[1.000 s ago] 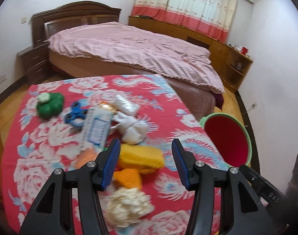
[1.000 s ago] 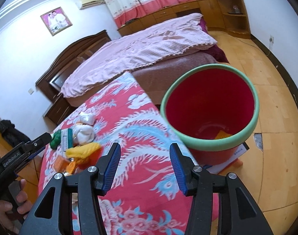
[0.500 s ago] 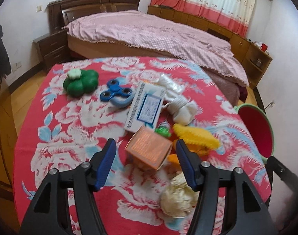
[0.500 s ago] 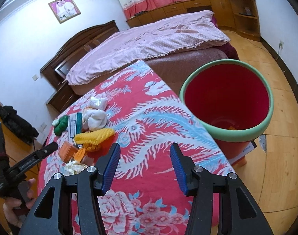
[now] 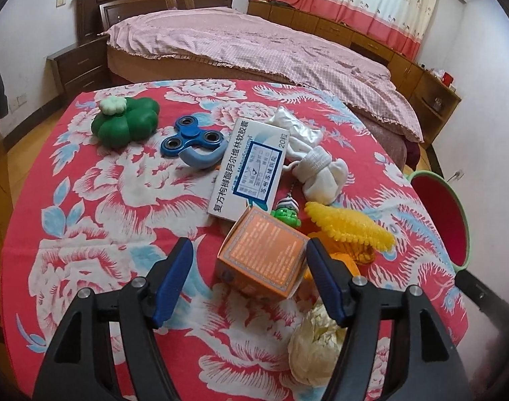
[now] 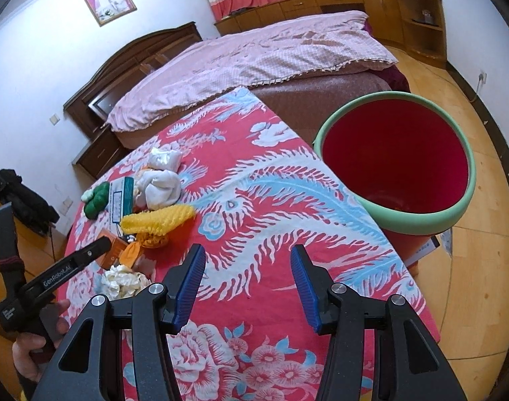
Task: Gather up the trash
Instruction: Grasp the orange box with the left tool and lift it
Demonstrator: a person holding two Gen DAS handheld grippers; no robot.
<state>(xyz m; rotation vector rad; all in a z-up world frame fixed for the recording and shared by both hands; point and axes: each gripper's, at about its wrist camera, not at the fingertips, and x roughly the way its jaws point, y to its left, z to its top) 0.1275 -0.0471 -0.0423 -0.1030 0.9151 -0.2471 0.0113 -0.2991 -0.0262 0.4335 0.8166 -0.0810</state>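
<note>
Left gripper point(image 5: 246, 279) is lowered over the table with its blue pads apart, and its jaws have just been opening wider. Between them stands the orange carton point(image 5: 262, 254); the right pad is at the carton's corner, the left pad is clearly away from it, so the carton is not squeezed. Just below the right pad lies a crumpled ball of cream paper point(image 5: 316, 344). On the far right side of the carton are a yellow bristly brush point(image 5: 349, 230) and a small green figure on a chain point(image 5: 287, 212). Behind the carton lies a white medicine box with blue print point(image 5: 251, 170), and beside it a balled white sock point(image 5: 323, 175) and a clear plastic bag point(image 5: 296, 123). Farther left are a blue fidget spinner point(image 5: 194, 137) and a green clover-shaped toy point(image 5: 125, 122). All this lies on a red flowered tablecloth point(image 5: 97, 200).

Right gripper point(image 6: 247, 285) is half open over a bare part of the cloth and holds nothing. Past the table edge on the right stands a red bucket with a green rim point(image 6: 396, 163) on the wooden floor point(image 6: 481, 267). A bed with a pink cover point(image 6: 254, 56) is behind.
</note>
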